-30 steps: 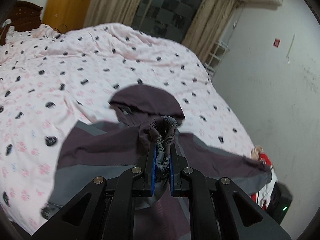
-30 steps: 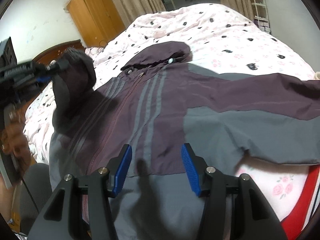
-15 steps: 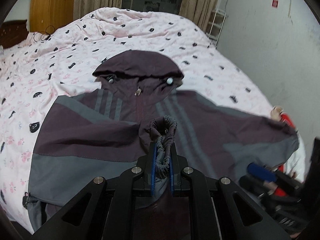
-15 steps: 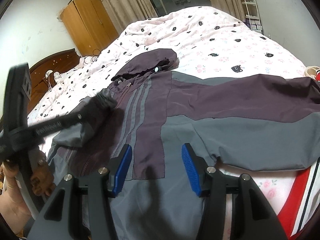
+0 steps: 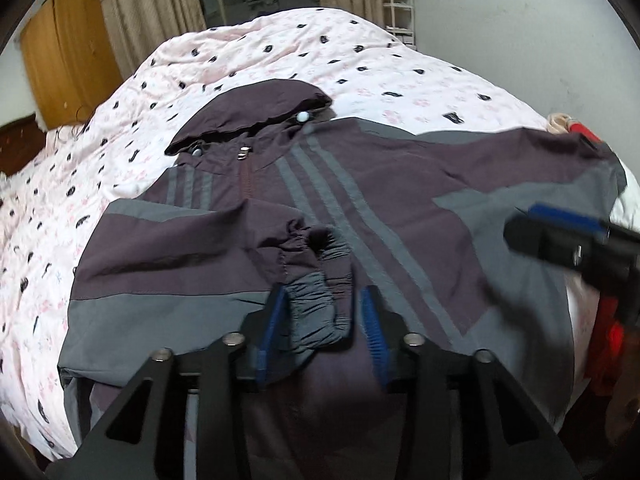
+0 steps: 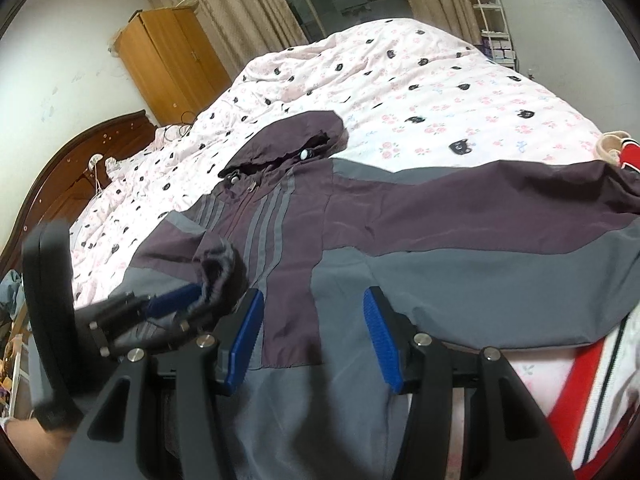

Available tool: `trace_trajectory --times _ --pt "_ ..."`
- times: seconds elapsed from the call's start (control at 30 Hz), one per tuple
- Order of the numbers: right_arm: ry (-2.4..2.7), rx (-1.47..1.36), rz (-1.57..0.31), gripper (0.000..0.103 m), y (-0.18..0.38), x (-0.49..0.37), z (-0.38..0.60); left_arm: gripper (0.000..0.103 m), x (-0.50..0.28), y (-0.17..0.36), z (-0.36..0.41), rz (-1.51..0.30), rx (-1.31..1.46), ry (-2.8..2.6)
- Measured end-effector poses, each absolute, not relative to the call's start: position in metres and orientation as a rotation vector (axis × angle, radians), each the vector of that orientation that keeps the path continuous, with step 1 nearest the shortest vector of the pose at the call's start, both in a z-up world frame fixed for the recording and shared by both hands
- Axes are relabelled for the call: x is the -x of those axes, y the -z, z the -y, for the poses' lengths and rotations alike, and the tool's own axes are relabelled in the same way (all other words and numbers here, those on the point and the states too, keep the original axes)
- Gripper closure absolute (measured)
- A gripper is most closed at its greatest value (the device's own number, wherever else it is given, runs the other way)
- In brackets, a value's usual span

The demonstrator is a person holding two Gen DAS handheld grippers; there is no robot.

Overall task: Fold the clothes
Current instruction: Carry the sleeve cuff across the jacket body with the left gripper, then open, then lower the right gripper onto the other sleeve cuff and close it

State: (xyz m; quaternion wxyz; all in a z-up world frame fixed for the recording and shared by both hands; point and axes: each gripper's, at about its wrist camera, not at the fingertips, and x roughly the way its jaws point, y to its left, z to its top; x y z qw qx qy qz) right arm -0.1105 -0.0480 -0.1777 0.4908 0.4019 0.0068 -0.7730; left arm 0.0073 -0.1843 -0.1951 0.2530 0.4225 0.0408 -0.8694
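A purple and grey hooded jacket point(image 5: 400, 208) lies front up on the pink patterned bedspread point(image 5: 360, 52), hood point(image 5: 260, 108) toward the far side. One sleeve is folded in across the chest, and its gathered cuff point(image 5: 316, 280) rests between the spread fingers of my left gripper point(image 5: 324, 320), which is open. The other sleeve point(image 6: 500, 216) stretches out flat to the right. My right gripper point(image 6: 312, 320) hovers open above the jacket's lower front with nothing in it. In the right wrist view the left gripper point(image 6: 192, 304) and cuff point(image 6: 218, 264) show at the left.
A red and white garment point(image 6: 592, 392) lies at the bed's near right corner. A wooden wardrobe point(image 6: 172, 64) and a dark headboard point(image 6: 80, 168) stand at the left, curtains and a white shelf point(image 6: 492, 20) at the back. A person's hand shows at the lower left.
My left gripper carried the cuff across over the jacket's chest, lowered it and opened. The sleeve now lies folded on the front. My right gripper stayed open and shifted slightly.
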Motion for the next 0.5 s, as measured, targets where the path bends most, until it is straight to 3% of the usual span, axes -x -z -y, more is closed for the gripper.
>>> trace_trajectory --times 0.17,0.5 --pt "1.910 -1.007 0.052 0.043 0.170 0.126 0.024 0.057 -0.012 0.189 0.169 -0.039 -1.136 2.399" --pt "1.936 -1.201 0.286 0.042 0.183 0.172 -0.038 0.052 -0.037 0.157 0.170 -0.074 -1.026 2.513"
